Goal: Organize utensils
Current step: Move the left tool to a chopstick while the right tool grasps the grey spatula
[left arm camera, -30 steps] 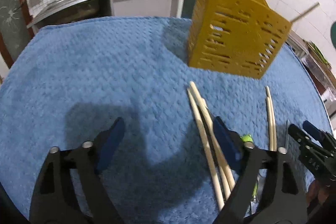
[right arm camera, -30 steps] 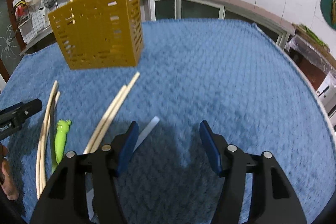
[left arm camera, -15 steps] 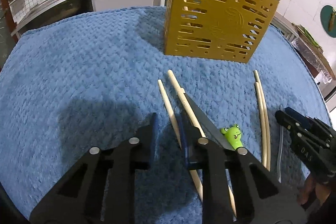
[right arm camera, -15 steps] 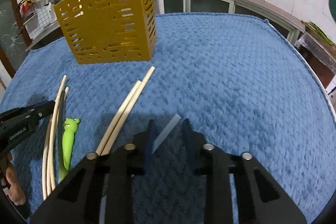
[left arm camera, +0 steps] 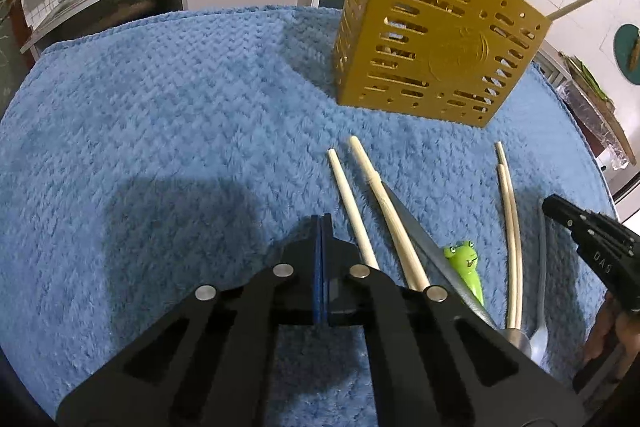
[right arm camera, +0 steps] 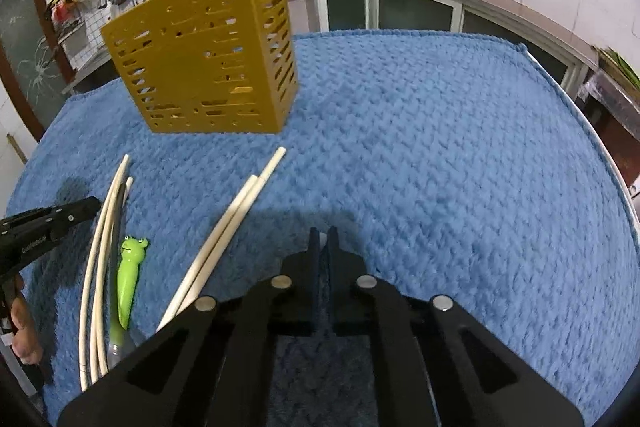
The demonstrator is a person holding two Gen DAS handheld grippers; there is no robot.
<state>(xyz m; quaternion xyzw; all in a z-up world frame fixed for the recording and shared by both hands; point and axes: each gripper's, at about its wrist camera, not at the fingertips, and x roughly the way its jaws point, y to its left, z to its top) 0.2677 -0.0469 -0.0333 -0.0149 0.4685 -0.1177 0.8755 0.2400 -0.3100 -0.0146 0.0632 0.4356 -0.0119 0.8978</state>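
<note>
The chopsticks (left arm camera: 352, 203) are laid lengthwise just right of the left gripper (left arm camera: 322, 227); both grippers' fingers are pressed together on nothing, the right gripper (right arm camera: 323, 239) lying farther off.

Both wrist views face the yellow caddy (left arm camera: 436, 39) (right arm camera: 208, 55), low over the towel.

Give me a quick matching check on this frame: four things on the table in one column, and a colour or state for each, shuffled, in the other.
Things:
1. utensil basket
2. frog-handled utensil
3. left gripper
4. towel

States:
a. blue, spread under everything
b. bright green, lying flat
c. yellow, upright, sticks poking out the top
d. shut, nothing between its fingers

Pairs: 1-c, 2-b, 3-d, 4-a
</note>
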